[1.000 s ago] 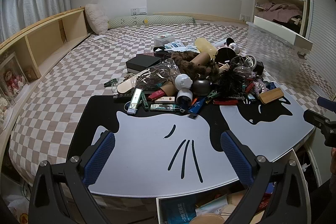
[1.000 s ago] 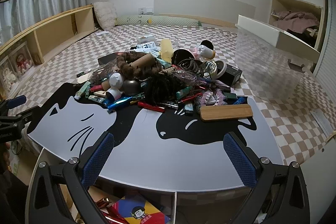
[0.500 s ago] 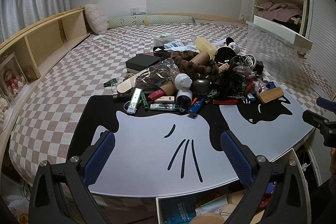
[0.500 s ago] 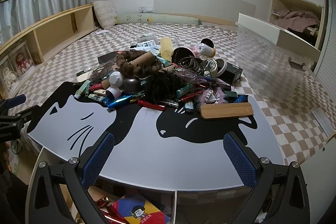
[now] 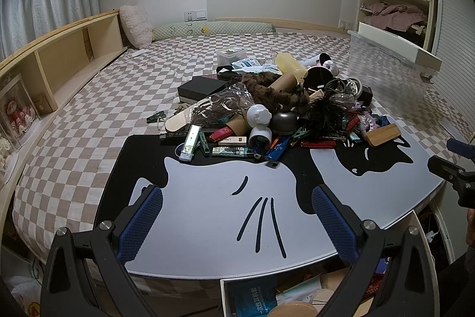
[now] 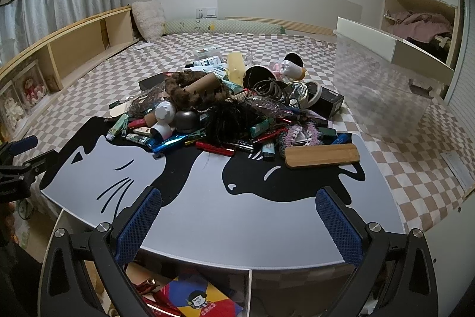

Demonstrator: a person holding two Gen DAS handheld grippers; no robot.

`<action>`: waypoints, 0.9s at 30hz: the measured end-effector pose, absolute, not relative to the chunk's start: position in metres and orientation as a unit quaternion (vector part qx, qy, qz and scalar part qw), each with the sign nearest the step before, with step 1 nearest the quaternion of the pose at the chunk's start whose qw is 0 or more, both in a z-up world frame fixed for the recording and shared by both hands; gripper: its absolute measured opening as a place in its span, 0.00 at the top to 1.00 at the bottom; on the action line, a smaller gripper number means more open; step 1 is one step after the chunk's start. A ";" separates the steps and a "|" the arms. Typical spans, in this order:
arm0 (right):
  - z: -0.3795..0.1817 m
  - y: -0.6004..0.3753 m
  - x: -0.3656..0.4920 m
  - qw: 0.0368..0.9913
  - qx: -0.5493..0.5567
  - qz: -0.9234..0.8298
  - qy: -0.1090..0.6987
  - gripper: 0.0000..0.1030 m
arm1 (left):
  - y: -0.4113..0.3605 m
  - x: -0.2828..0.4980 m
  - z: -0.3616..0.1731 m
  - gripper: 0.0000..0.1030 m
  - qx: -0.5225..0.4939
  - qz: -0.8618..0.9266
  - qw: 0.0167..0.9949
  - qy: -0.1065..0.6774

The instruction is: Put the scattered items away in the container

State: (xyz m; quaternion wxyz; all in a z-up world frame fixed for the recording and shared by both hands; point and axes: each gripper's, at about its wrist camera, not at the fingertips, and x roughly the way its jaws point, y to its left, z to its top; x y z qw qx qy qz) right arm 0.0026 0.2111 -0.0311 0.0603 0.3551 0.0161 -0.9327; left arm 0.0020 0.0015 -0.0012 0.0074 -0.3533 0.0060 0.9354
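Both tongs, left (image 5: pixel 237 216) & right (image 6: pixel 239 217), gape empty short of the clutter pile (image 6: pixel 225 115); nothing binned yet; next: reach fwd, grab one item for the clear bin (image 6: pixel 383 97) ahead-right.

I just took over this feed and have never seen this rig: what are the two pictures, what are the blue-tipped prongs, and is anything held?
Each picture comes from a camera on a hand-held gripper, looking forward along its two fingers. The blue-padded prongs at the bottom are those fingers: the left gripper in one view, the right gripper in the other. Both are open and hold nothing. Each view also catches the other gripper at its edge. Ahead, on a cat-print mat over a checkered bed, lies a pile of clutter, including a wooden brush. The clear bin stands to the pile's right.
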 end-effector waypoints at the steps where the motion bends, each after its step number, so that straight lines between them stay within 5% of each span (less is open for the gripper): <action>1: -0.030 0.211 0.003 0.061 0.353 -0.933 0.014 0.00 | 0.002 0.002 -0.001 0.01 -0.353 0.935 0.007 0.006; 27: 0.007 0.236 0.005 0.066 0.269 -0.959 -0.063 0.00 | -0.006 -0.004 0.010 0.01 -0.343 0.939 -0.008 -0.001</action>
